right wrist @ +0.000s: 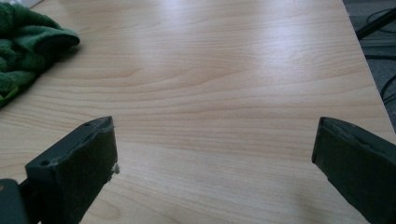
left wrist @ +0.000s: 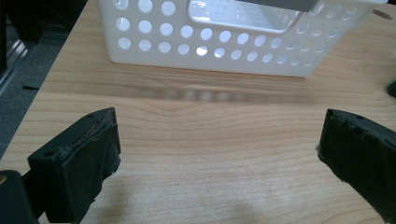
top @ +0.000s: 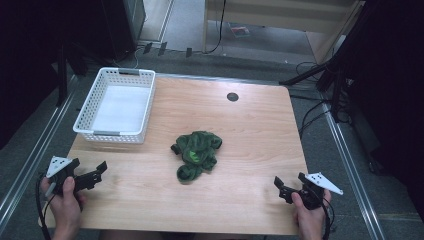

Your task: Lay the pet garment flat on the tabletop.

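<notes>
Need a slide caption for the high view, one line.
Both open grippers, left and right, rest at the table's near corners; crumpled green cloth mid-table, white basket far left.

Dim surroundings, soft glare, slight blur.

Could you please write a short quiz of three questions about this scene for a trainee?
1. True or false: the green cloth lies inside the basket.
2. Which gripper is nearer to the basket: A) the left gripper, B) the right gripper?
3. Fill in: the jaws of both grippers are ____.

Key:
1. False. The cloth lies crumpled on the table, apart from the basket.
2. A. The basket stands at the table's far left, and the left gripper view looks at its wall.
3. Open, with nothing between them.
</notes>
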`<state>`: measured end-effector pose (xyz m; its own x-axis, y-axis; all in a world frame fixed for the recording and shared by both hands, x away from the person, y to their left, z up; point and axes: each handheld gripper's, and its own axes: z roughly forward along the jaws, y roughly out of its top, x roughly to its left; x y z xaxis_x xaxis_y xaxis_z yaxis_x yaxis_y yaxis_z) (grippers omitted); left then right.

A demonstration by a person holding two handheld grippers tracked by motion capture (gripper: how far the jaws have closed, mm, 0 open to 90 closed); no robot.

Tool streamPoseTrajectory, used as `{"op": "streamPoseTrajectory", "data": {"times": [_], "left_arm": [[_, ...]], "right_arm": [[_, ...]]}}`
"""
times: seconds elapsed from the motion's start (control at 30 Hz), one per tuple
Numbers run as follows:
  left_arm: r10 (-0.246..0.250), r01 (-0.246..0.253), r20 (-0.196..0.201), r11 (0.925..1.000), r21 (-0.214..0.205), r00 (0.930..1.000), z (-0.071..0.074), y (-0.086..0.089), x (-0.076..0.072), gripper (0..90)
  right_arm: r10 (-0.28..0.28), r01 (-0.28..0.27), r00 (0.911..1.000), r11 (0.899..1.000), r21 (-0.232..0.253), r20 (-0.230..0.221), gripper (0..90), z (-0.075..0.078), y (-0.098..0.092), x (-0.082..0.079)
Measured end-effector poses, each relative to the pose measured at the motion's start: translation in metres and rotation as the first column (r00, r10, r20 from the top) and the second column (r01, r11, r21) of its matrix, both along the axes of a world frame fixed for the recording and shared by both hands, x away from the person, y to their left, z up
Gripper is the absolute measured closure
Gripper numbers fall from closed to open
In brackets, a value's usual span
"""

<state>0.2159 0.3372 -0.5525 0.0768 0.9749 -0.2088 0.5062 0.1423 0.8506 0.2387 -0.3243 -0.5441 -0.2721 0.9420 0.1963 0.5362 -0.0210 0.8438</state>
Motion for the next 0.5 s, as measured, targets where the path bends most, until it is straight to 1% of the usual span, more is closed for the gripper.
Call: {"op": "streamPoseTrajectory", "data": {"times": [0.07, 0.1, 0.13, 0.17, 0.23, 0.27, 0.3, 0.37, 0.4, 0.43, 0.47, 0.5], "left_arm": [[-0.002, 0.002, 0.003, 1.0, 0.003, 1.0, 0.0, -0.001, 0.0, 0.0], [-0.002, 0.001, 0.003, 1.0, 0.003, 1.0, 0.0, -0.001, 0.0, 0.0], [-0.001, 0.001, 0.001, 1.0, 0.003, 1.0, 0.0, 0.0, 0.0, 0.0], [-0.001, 0.001, 0.002, 1.0, 0.001, 1.0, 0.0, 0.0, 0.0, 0.0], [0.0, 0.0, 0.001, 1.0, 0.0, 1.0, 0.0, 0.0, 0.0, 0.0], [-0.001, 0.001, 0.002, 1.0, 0.002, 1.0, 0.0, 0.0, 0.0, 0.0], [-0.002, 0.002, 0.002, 1.0, 0.003, 1.0, 0.0, 0.0, 0.0, 0.0], [-0.001, 0.001, -0.001, 1.0, 0.002, 1.0, 0.0, 0.0, 0.0, 0.0], [-0.001, 0.001, -0.002, 1.0, 0.003, 1.0, 0.0, 0.0, 0.0, 0.0], [-0.002, 0.002, -0.003, 1.0, 0.005, 1.0, 0.0, -0.001, 0.0, 0.0], [-0.002, 0.002, -0.002, 1.0, 0.007, 1.0, 0.0, -0.001, 0.0, 0.0], [-0.003, 0.003, -0.002, 1.0, 0.007, 1.0, 0.0, -0.001, 0.0, 0.0]], "right_arm": [[0.011, -0.011, 0.9999, 1.0, -0.009, 0.007, 2.2, 0.001, 0.001, 0.0], [0.023, -0.023, 0.9997, 0.999, -0.032, 0.01, 3.3, 0.002, 0.004, -0.001], [0.034, -0.034, 0.9993, 0.999, -0.042, 0.012, 3.4, 0.002, 0.006, -0.002], [0.034, -0.034, 0.9993, 0.999, -0.042, 0.012, 3.4, 0.002, 0.006, -0.002], [0.052, -0.051, 0.9986, 0.997, -0.051, 0.013, 3.4, 0.004, 0.011, -0.002], [0.058, -0.057, 0.9983, 0.997, -0.051, 0.011, 3.4, 0.005, 0.014, -0.002], [0.076, -0.075, 0.9967, 0.996, -0.044, 0.026, 3.5, 0.01, 0.022, -0.002], [0.082, -0.08, 0.9962, 0.996, -0.041, 0.031, 3.7, 0.012, 0.025, -0.002], [0.098, -0.096, 0.9936, 0.995, -0.038, 0.055, 4.5, 0.019, 0.036, -0.002], [0.098, -0.096, 0.9936, 0.995, -0.038, 0.055, 4.5, 0.019, 0.036, -0.002], [0.123, -0.121, 0.99, 0.992, -0.039, 0.068, 4.7, 0.026, 0.048, -0.001], [0.123, -0.121, 0.99, 0.992, -0.039, 0.068, 4.7, 0.026, 0.048, -0.001]]}}
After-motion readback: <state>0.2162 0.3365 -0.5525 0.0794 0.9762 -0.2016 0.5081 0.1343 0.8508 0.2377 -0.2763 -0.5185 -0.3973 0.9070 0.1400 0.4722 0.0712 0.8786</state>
